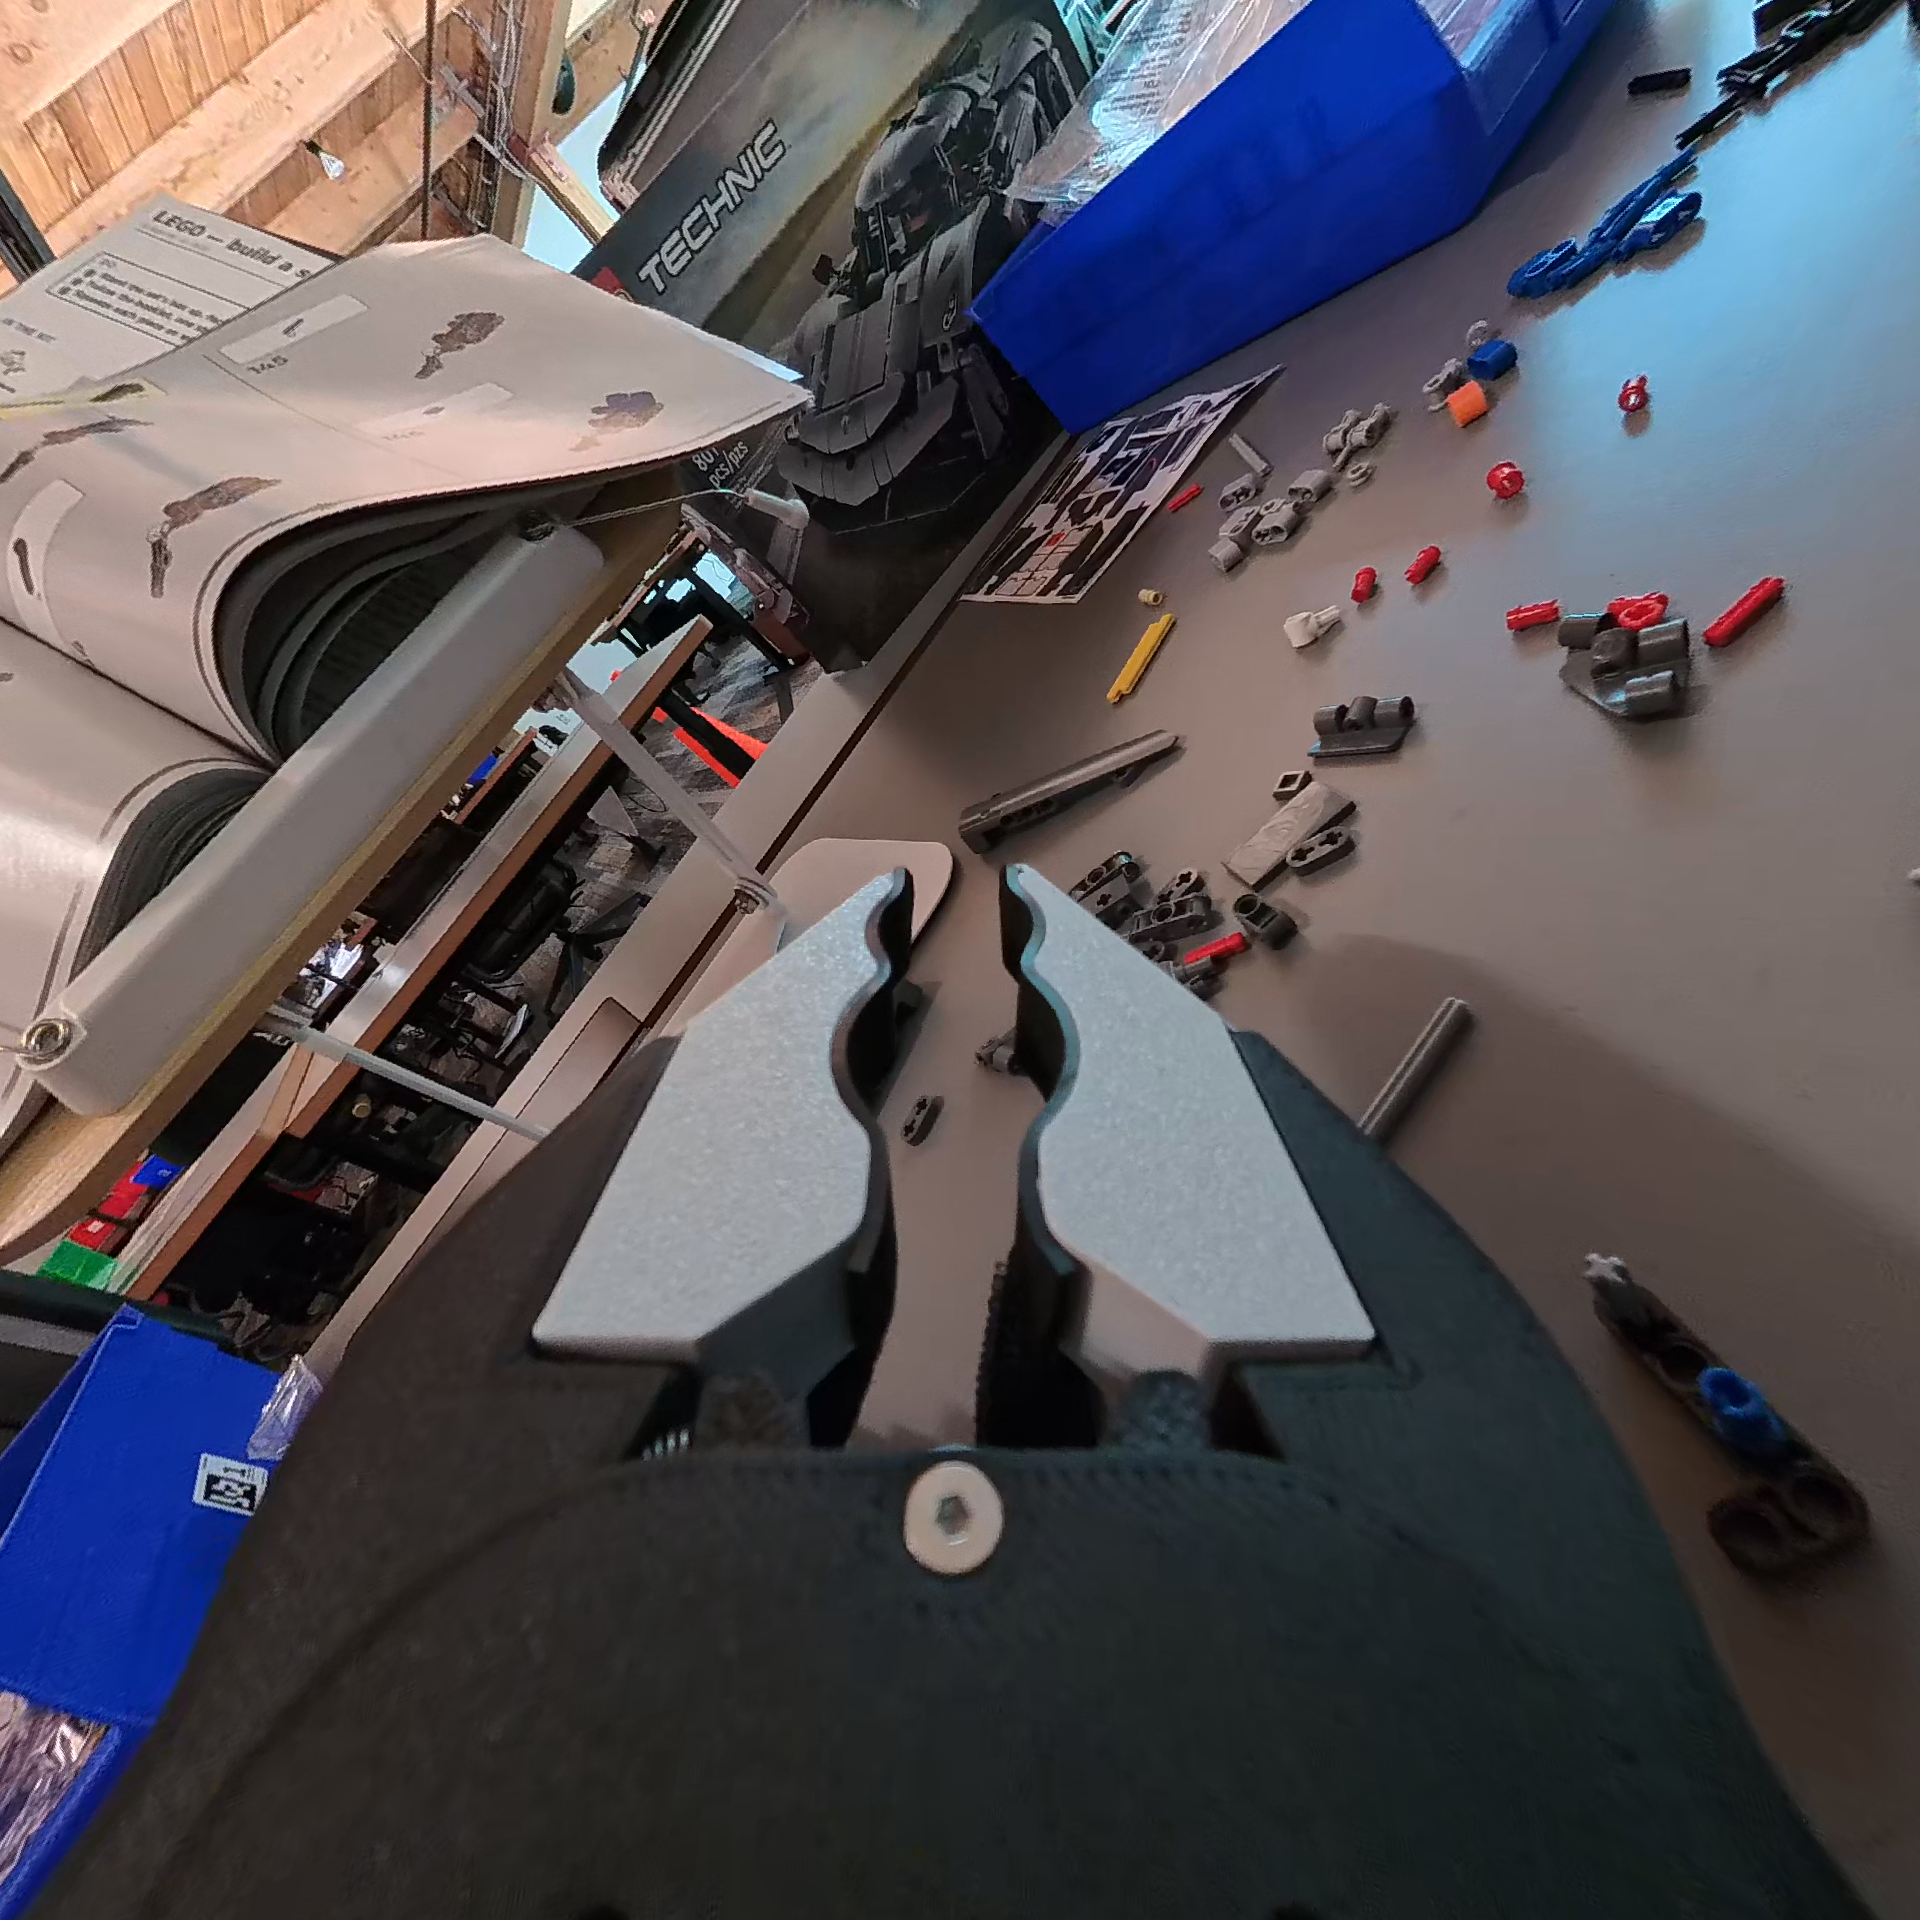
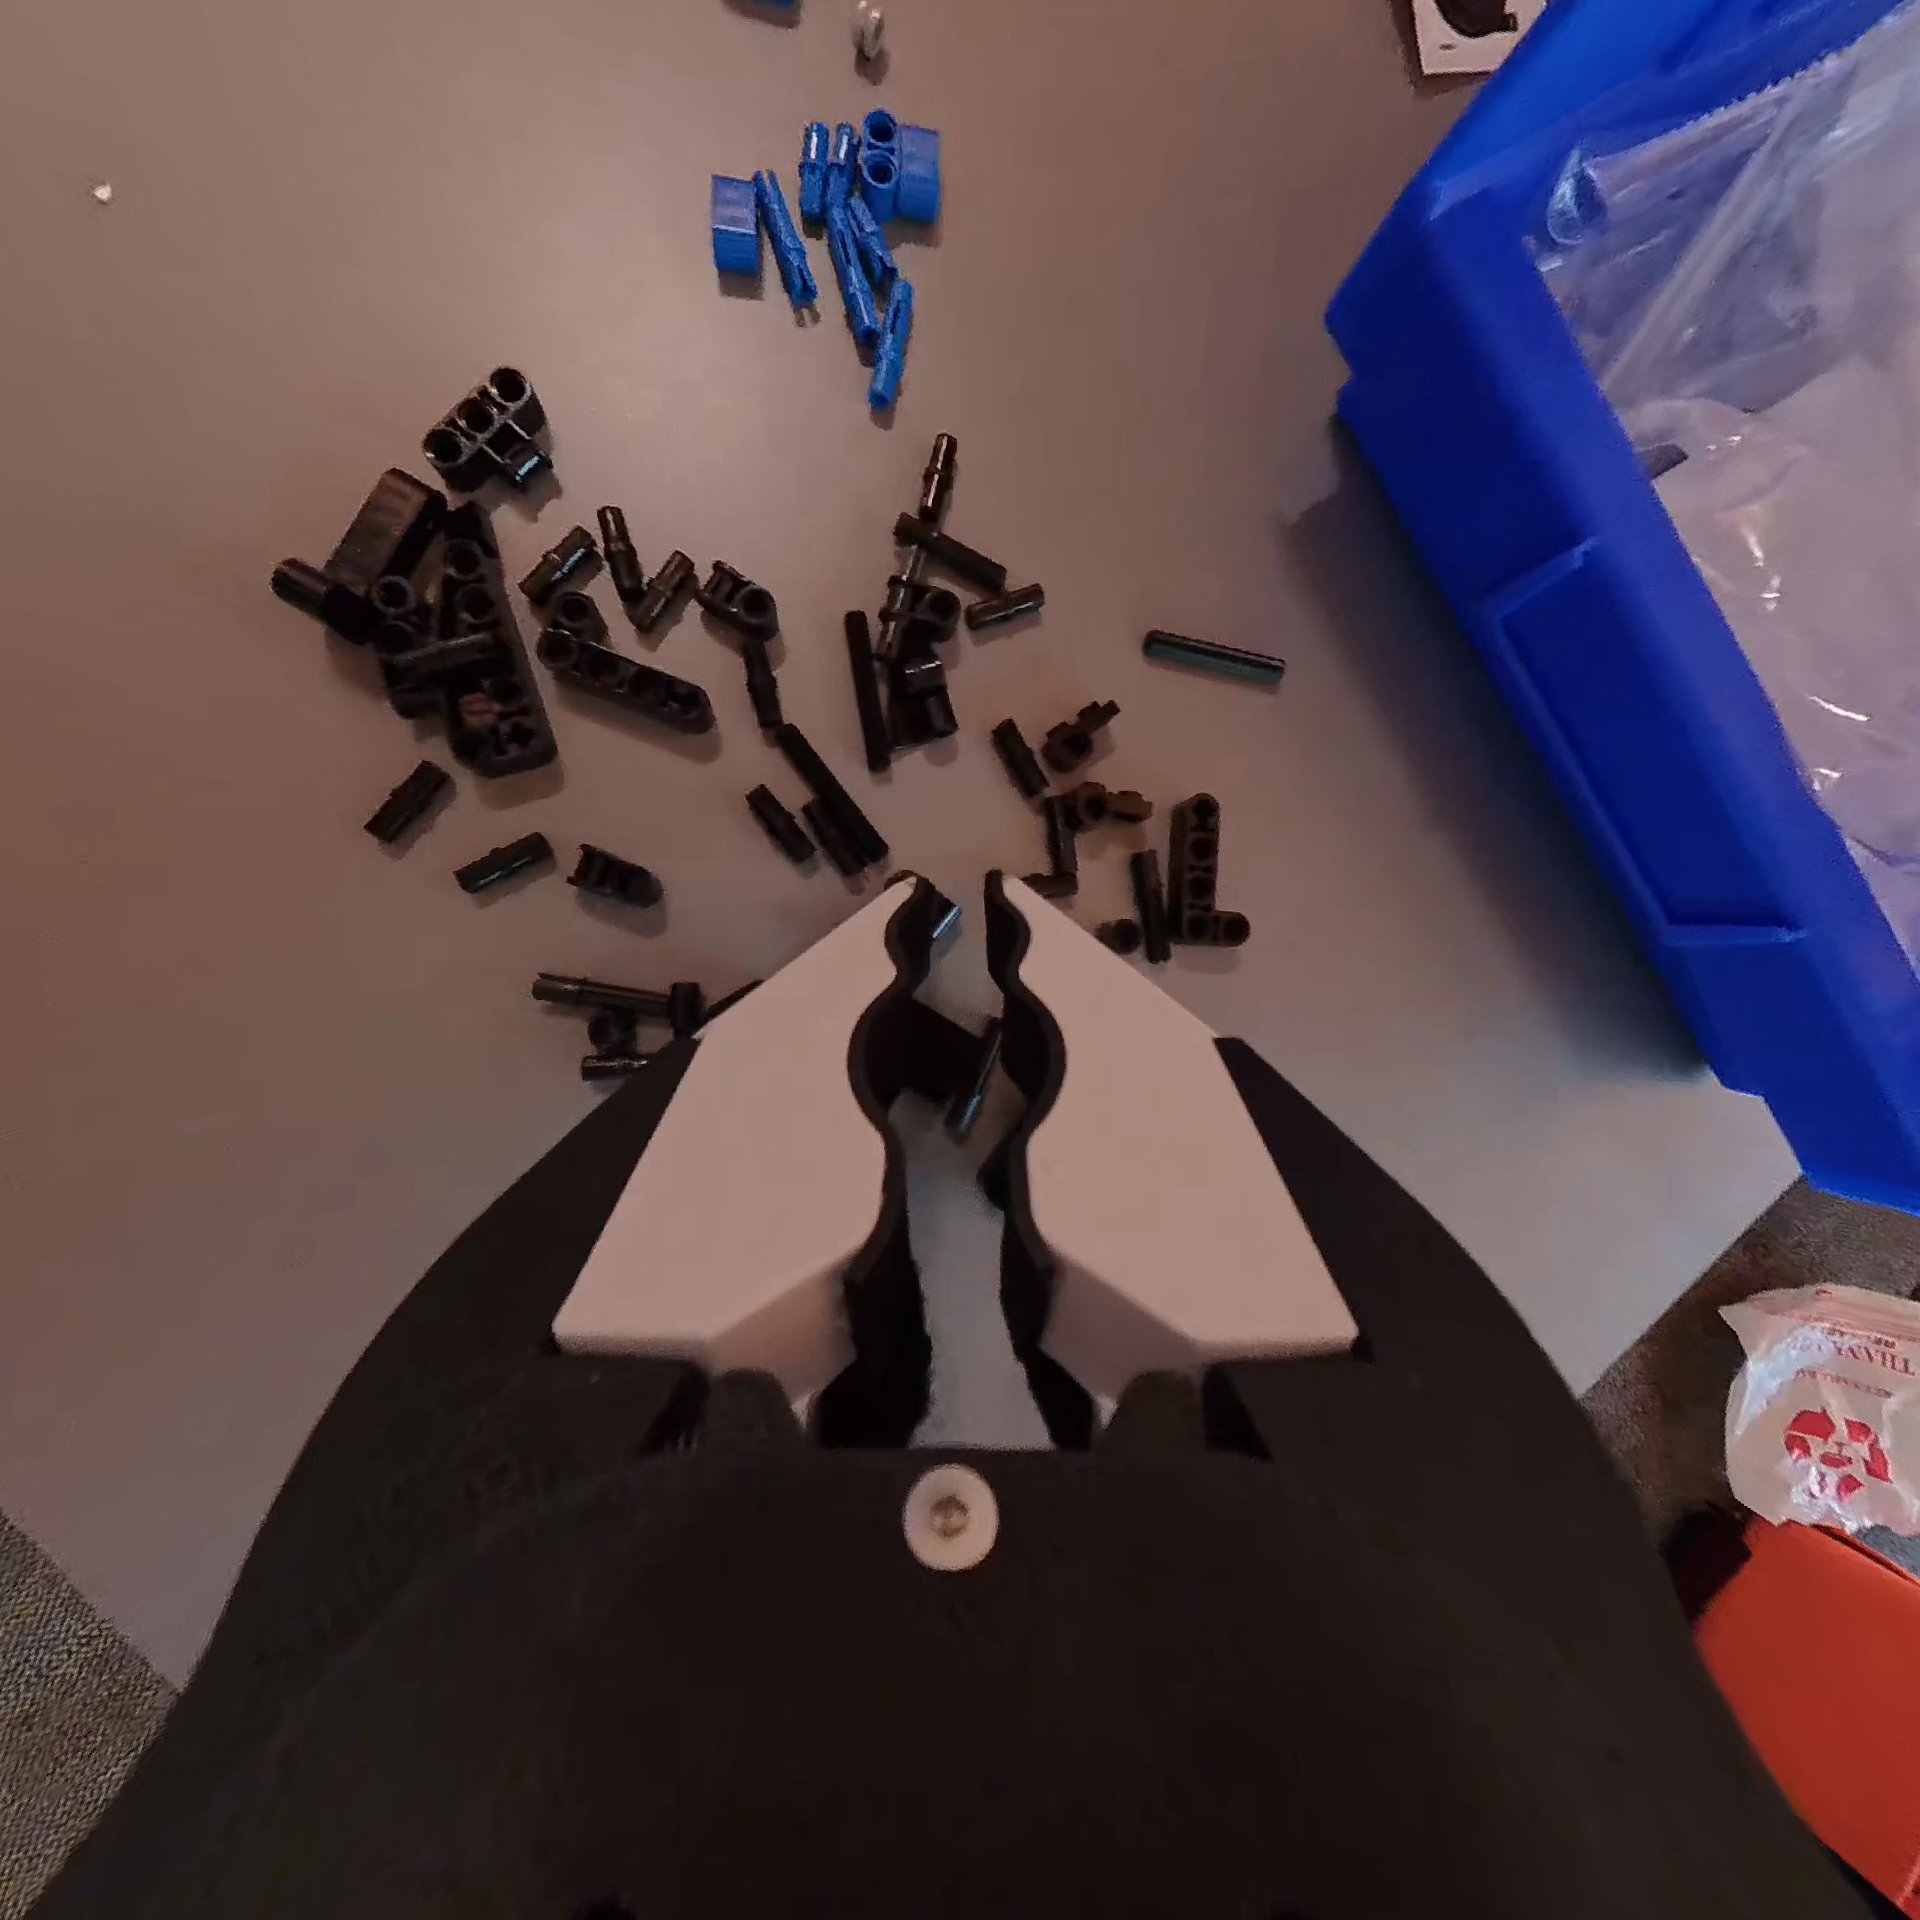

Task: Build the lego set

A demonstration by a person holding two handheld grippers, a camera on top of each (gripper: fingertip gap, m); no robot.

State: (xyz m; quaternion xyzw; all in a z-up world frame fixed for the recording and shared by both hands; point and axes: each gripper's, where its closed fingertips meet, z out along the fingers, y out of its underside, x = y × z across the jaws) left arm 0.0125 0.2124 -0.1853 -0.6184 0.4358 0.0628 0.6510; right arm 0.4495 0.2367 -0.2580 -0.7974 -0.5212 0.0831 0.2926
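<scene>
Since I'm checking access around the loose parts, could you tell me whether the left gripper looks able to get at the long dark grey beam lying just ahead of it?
Probably yes: the left gripper is open and empty, and the long dark grey beam lies alone on bare table just beyond its tips.

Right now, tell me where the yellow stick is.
Left wrist view: the yellow stick lies on the table, upper middle, just below the sticker sheet and above the long grey beam.

Two grippers showing, left gripper (image 1: 956, 894) and right gripper (image 2: 951, 899). One yellow axle (image 1: 1140, 657) lying, one orange piece (image 1: 1467, 403), one printed box (image 1: 831, 312), one sticker sheet (image 1: 1122, 488). Two blue bins (image 1: 1247, 239) sitting in left wrist view. Black pieces (image 2: 623, 665): too many for counting.
</scene>
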